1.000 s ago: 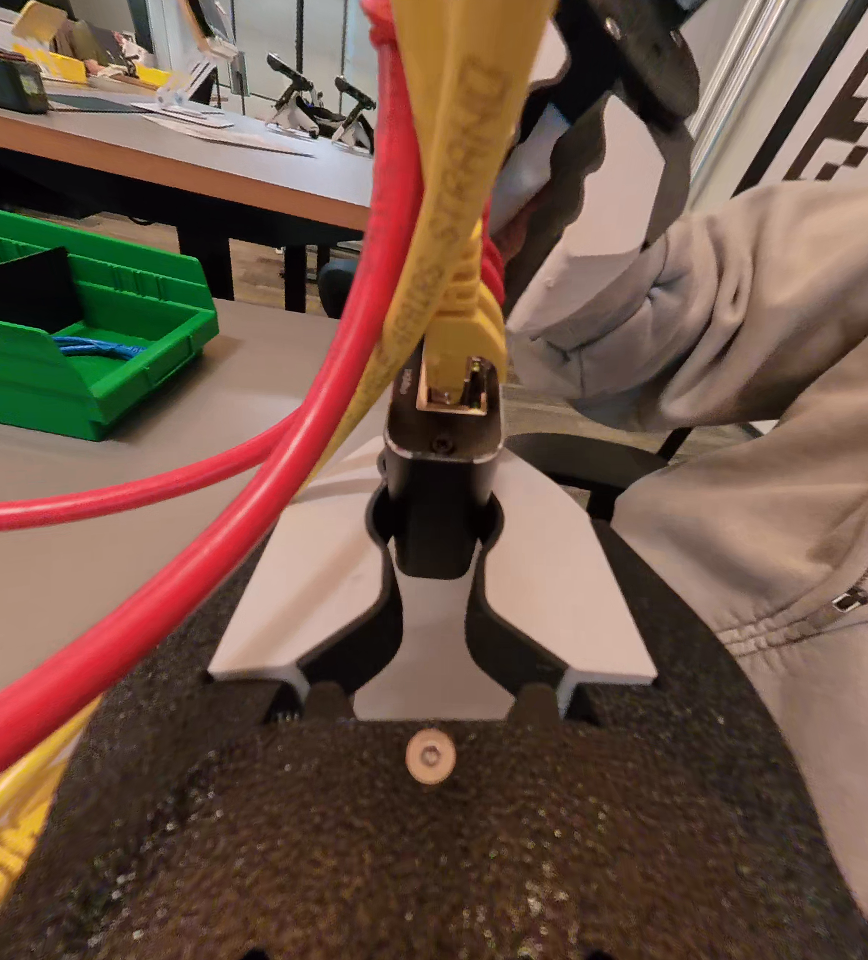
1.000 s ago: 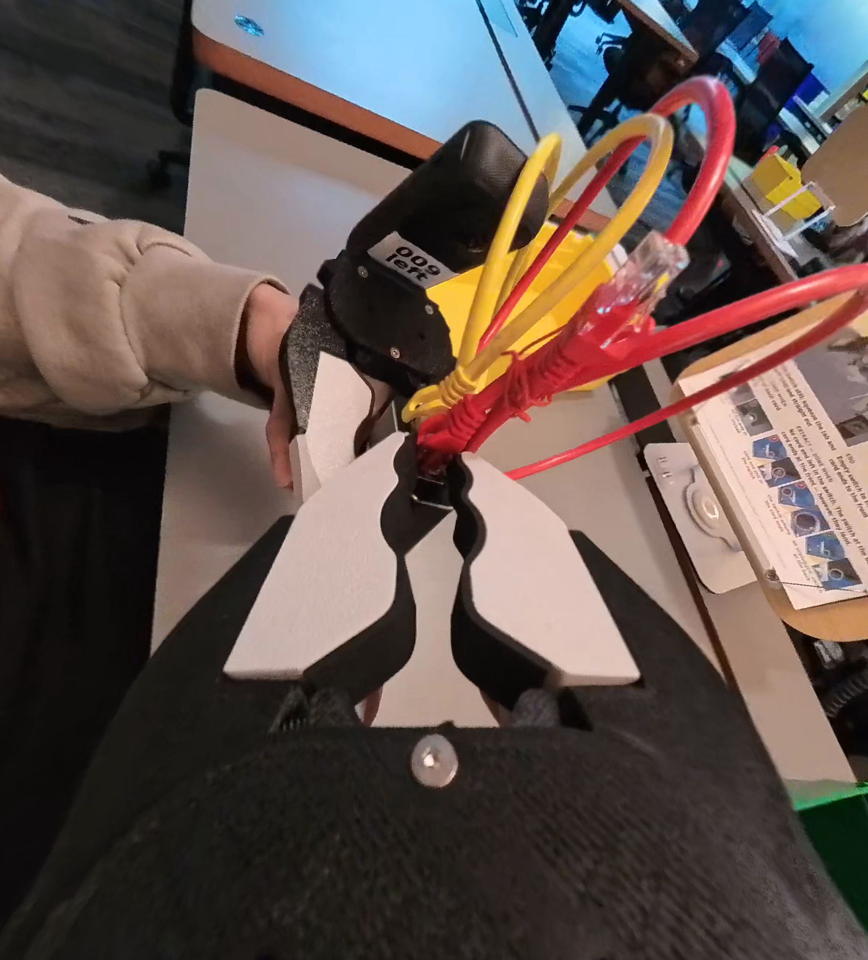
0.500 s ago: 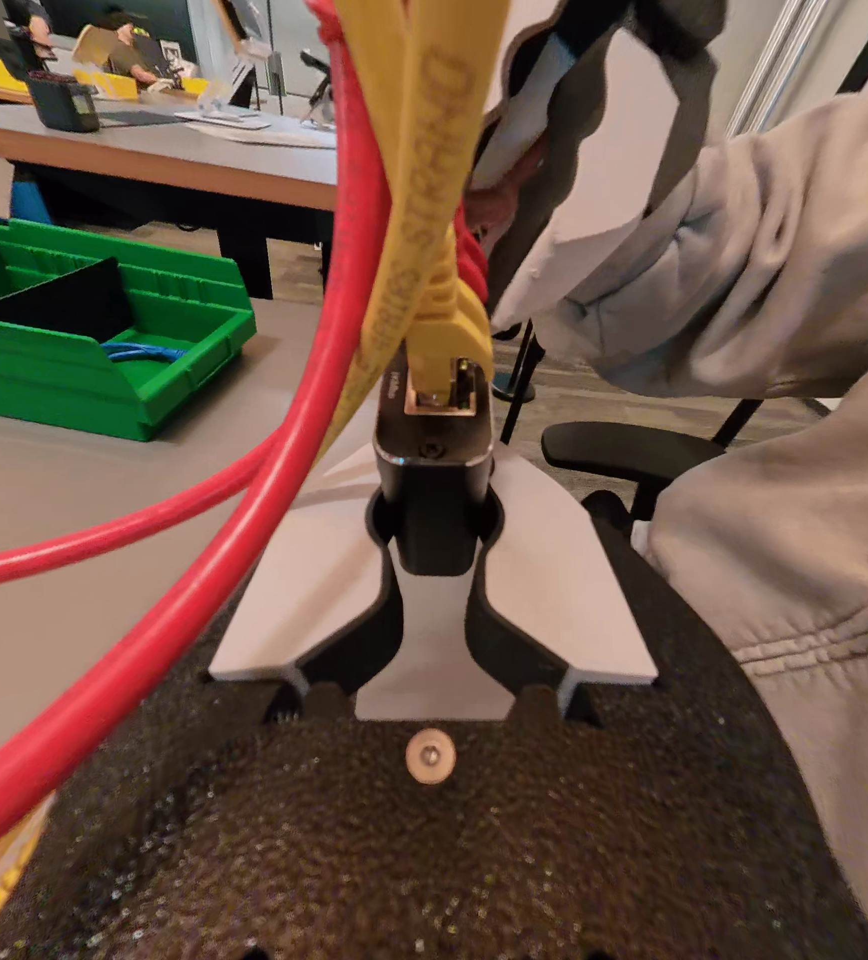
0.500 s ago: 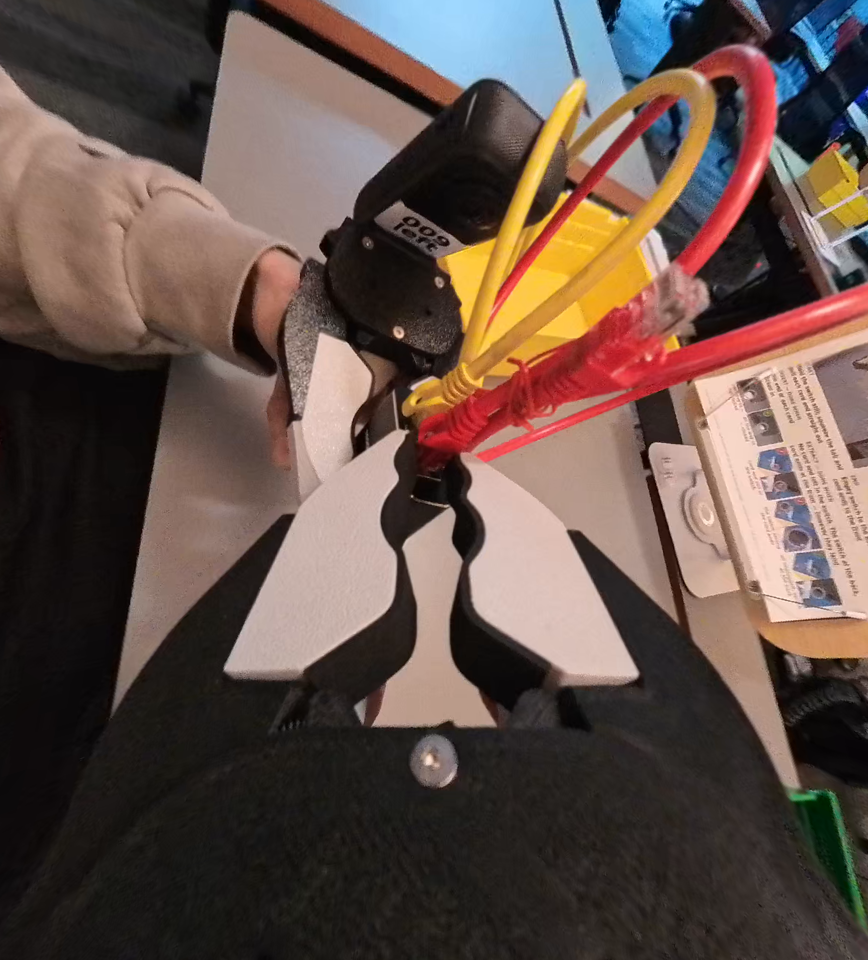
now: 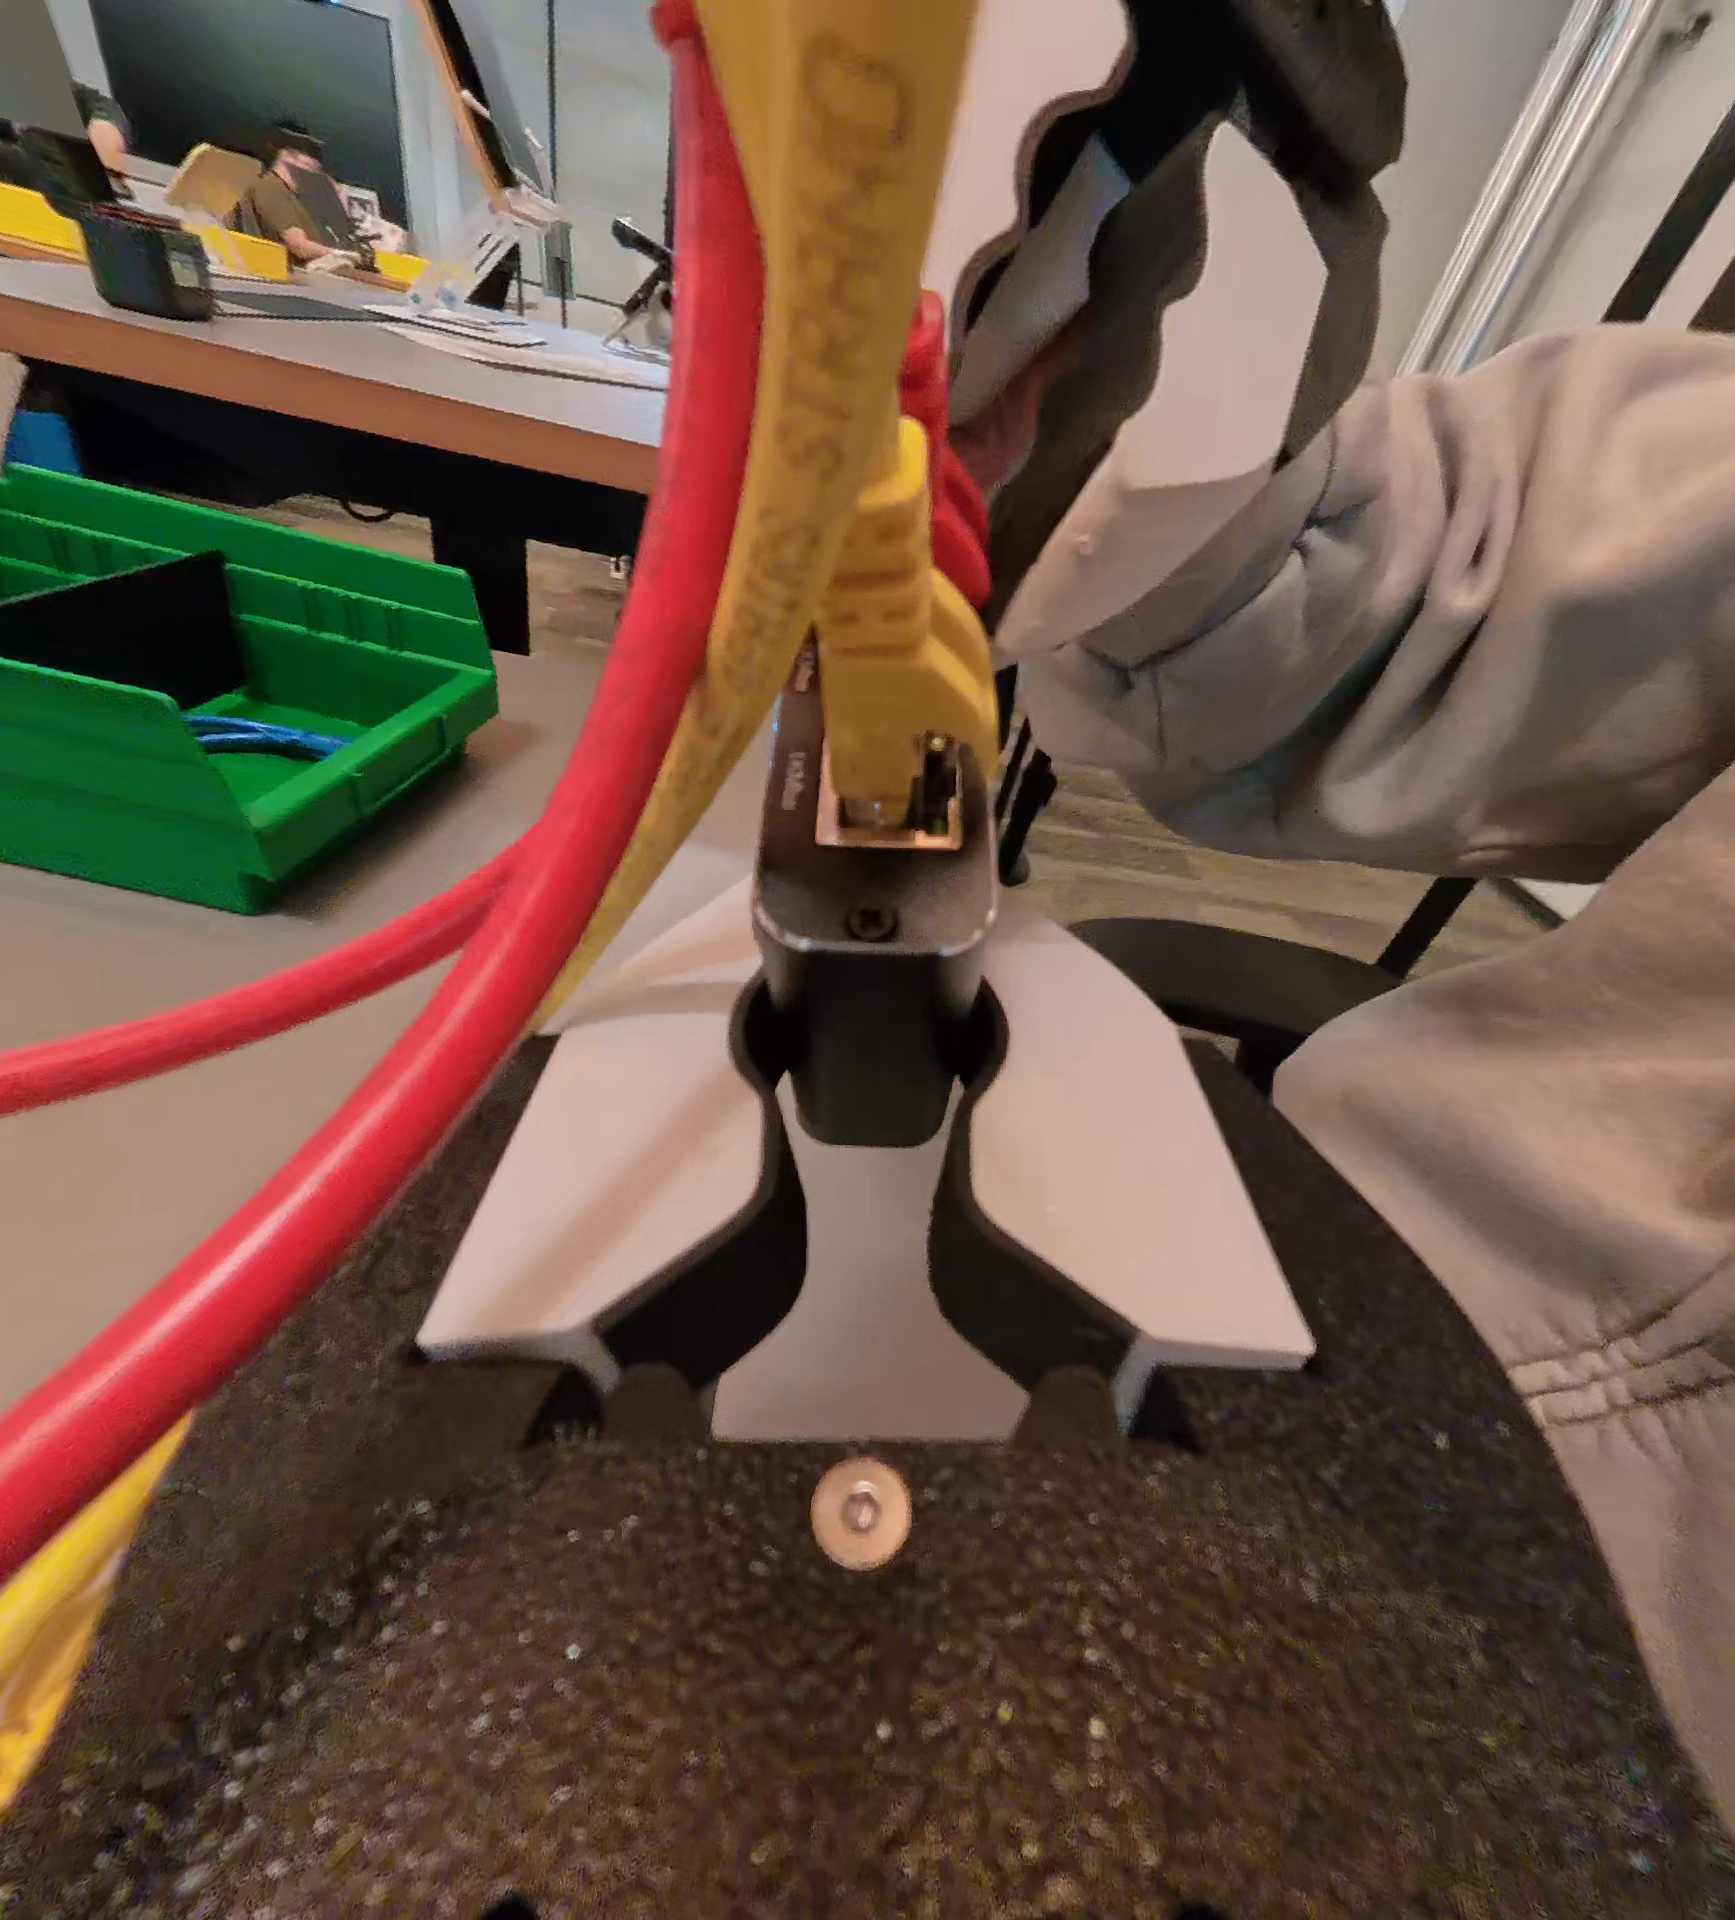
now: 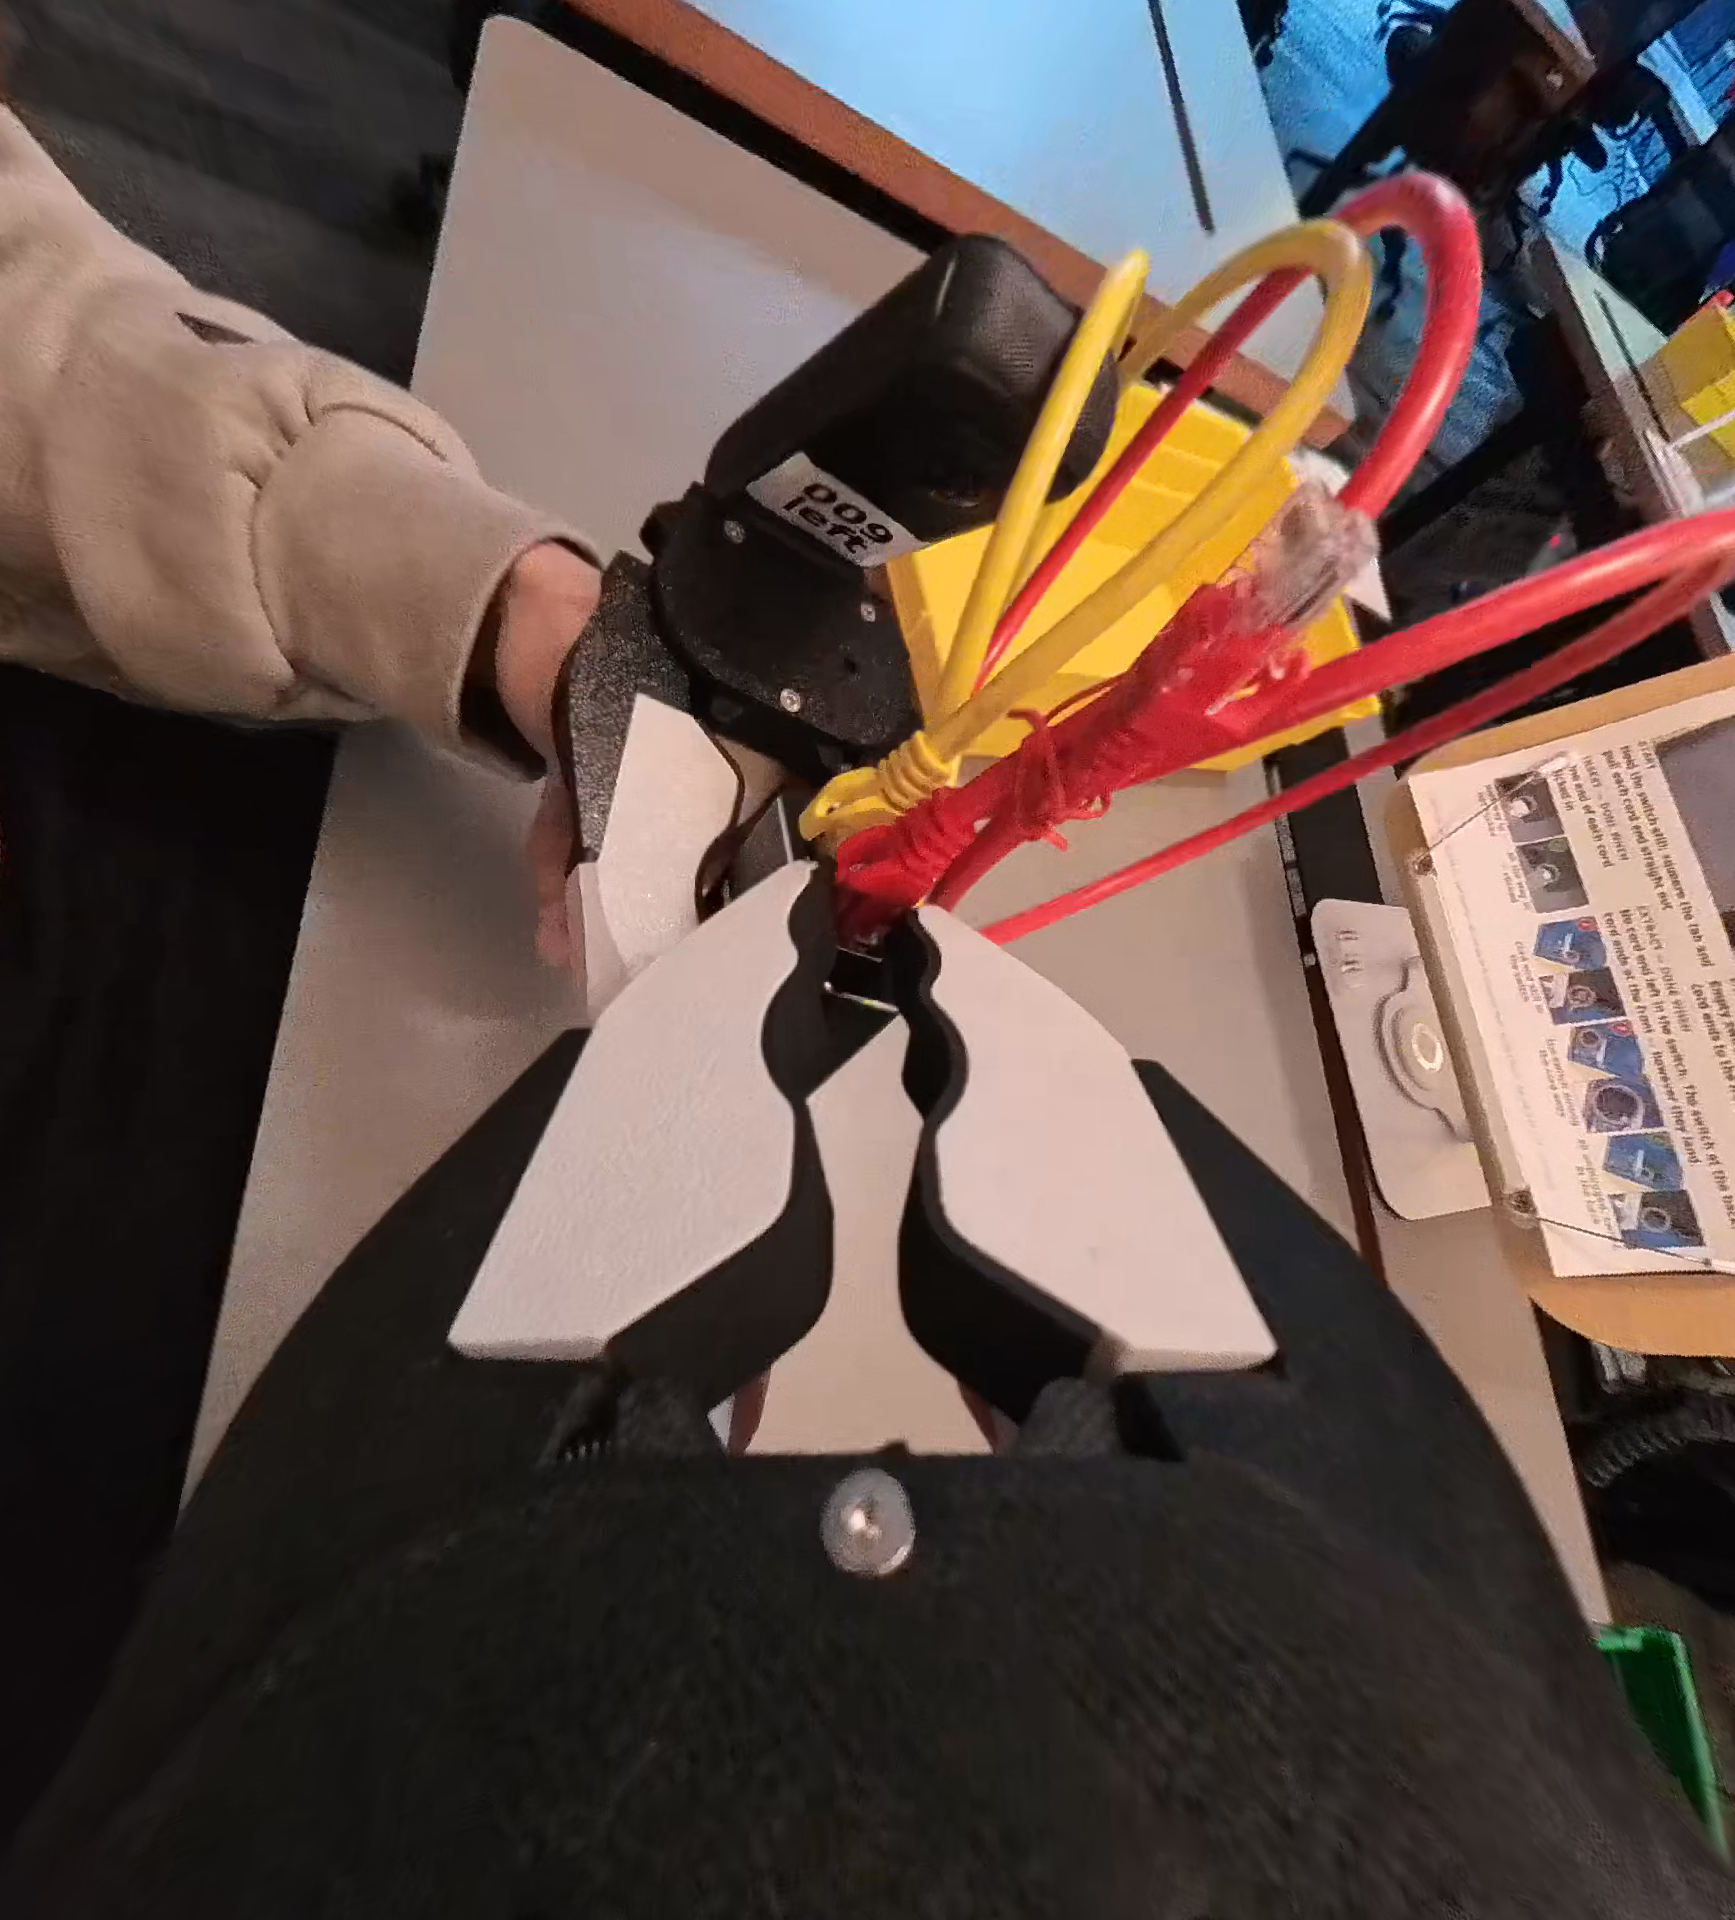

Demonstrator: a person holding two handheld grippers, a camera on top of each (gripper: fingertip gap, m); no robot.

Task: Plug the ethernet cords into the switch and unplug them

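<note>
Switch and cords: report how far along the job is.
Done: the yellow plug sits in a port of the switch. In hand: the jaws of the left gripper clamp it; the right gripper pinches the red plug at the switch, whether going in or out is unclear. Left: a clear plug hangs free; the unplugging.

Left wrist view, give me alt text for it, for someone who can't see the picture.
The left gripper clamps a small dark switch upright, with a yellow ethernet plug seated in its top port. Red cords loop past on the left, where a green bin sits on the grey table; a grey sleeve fills the right.
</note>
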